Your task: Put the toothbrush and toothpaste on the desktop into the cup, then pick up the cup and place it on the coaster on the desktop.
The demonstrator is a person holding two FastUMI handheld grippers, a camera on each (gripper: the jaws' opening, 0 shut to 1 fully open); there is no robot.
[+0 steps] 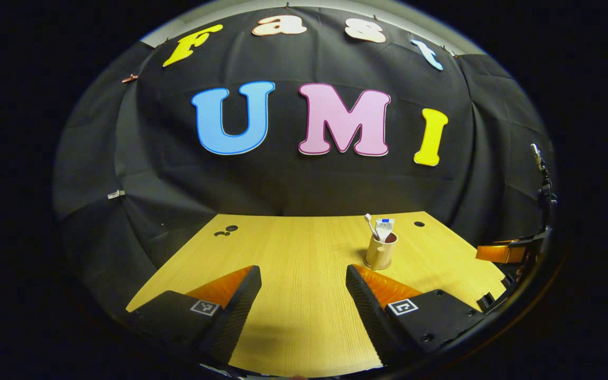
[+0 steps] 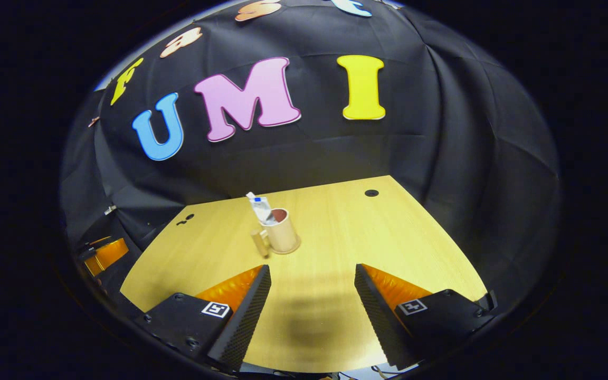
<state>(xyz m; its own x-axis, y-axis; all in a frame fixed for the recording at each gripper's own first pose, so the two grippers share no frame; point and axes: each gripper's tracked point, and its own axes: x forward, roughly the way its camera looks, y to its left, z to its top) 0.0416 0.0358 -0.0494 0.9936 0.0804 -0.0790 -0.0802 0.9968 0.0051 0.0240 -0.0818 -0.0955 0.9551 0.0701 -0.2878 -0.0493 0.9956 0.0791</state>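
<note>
Cup with toothbrush and toothpaste standing on the desktop, ahead of both grippers

In the left gripper view the cup (image 1: 380, 252) stands on the desktop (image 1: 293, 253) ahead and to the right, just beyond the right finger of the left gripper (image 1: 303, 287), with the toothbrush (image 1: 370, 225) and toothpaste (image 1: 384, 228) upright in it, the brush on the left; the other gripper (image 1: 502, 252) sits at the far right edge. In the right gripper view the cup (image 2: 283, 232) stands ahead of the right gripper (image 2: 312, 287), slightly left, its handle (image 2: 259, 241) on the left, the toothpaste (image 2: 260, 208) leaning left from it. Whether a coaster lies under the cup cannot be told.
</note>
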